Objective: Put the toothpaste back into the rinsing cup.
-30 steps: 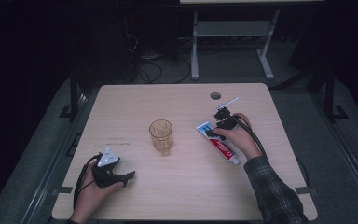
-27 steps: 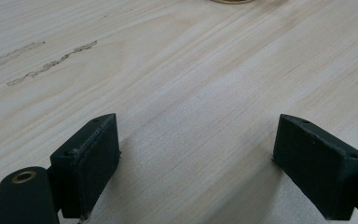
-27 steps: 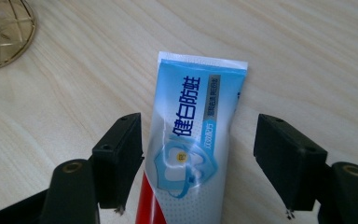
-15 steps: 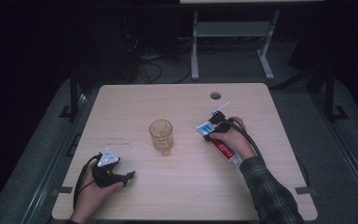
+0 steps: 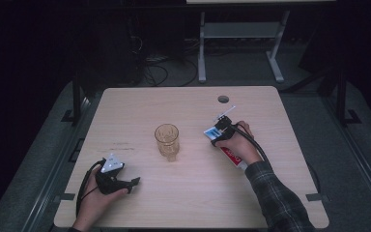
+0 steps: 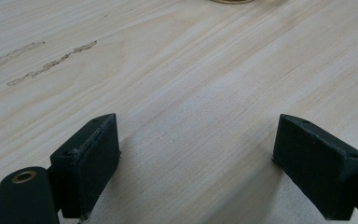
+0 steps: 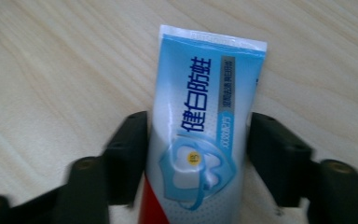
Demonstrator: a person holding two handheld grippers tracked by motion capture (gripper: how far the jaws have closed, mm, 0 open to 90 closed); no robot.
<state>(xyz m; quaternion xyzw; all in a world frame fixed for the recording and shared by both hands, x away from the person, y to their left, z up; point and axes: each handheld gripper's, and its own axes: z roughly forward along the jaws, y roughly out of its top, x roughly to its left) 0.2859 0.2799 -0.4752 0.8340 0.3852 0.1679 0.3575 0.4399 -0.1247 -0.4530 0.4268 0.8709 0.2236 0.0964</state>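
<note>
A toothpaste tube (image 7: 206,88), blue and white with a red lower part, lies flat on the wooden table (image 5: 183,106). My right gripper (image 7: 198,158) straddles it, and both black jaws press against the tube's long edges. From above, the right gripper (image 5: 221,135) sits over the tube's blue end, while the tube's (image 5: 233,156) red and white part runs back under the hand. Near the table's front left corner my left gripper (image 5: 131,182) rests low on the wood. The left gripper (image 6: 196,163) stands open with bare wood between its pads.
An amber drinking glass (image 5: 167,140) stands upright at the table's middle, between the two hands. A round cable hole (image 5: 223,99) lies at the back right. Faint scuff marks (image 6: 46,65) run across the wood ahead of the left gripper. Dark floor and a desk frame (image 5: 241,34) lie beyond.
The right hand has moved its gripper toward the person and down, from the tube's far end onto the tube, where its jaws now hold it. The left gripper has stayed put.
</note>
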